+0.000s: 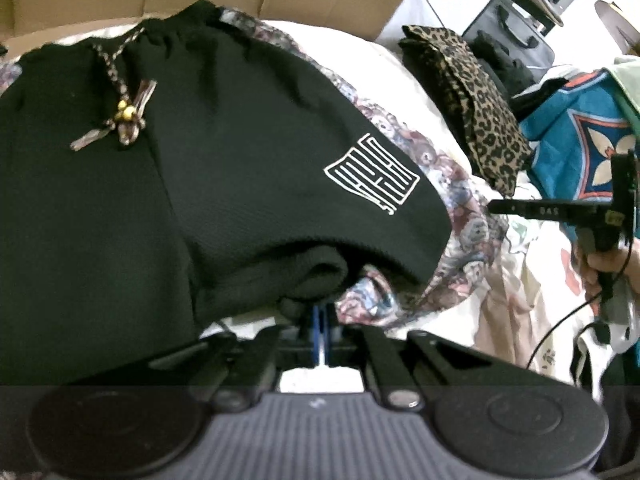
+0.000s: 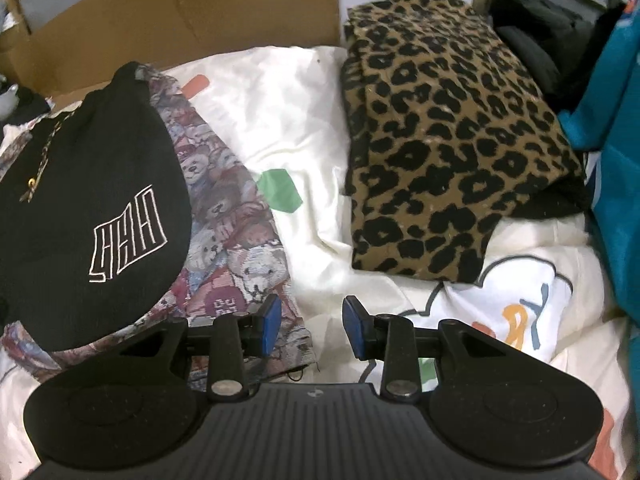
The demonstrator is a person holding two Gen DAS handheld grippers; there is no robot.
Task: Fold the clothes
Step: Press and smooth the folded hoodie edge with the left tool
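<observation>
**Now: left gripper pinching the black shorts' hem**

Right, the cardboard box (image 2: 180,12) is standing open behind the bed, and what it holds cannot be seen from here. A teal bag (image 2: 616,160) is sitting at the right edge, contents hidden too. The black shorts (image 1: 200,152) are lying on a teddy-bear print garment (image 2: 236,232), spread over the white bedding (image 2: 280,112). The left gripper (image 1: 320,316) is sitting fully closed, its blue pads nipping the shorts' near hem. The right gripper (image 2: 308,324) is hovering partly open, gripping nothing, just beside the bear fabric's edge, the shorts off to its left. A folded leopard-print garment (image 2: 440,140) is resting further back.
</observation>
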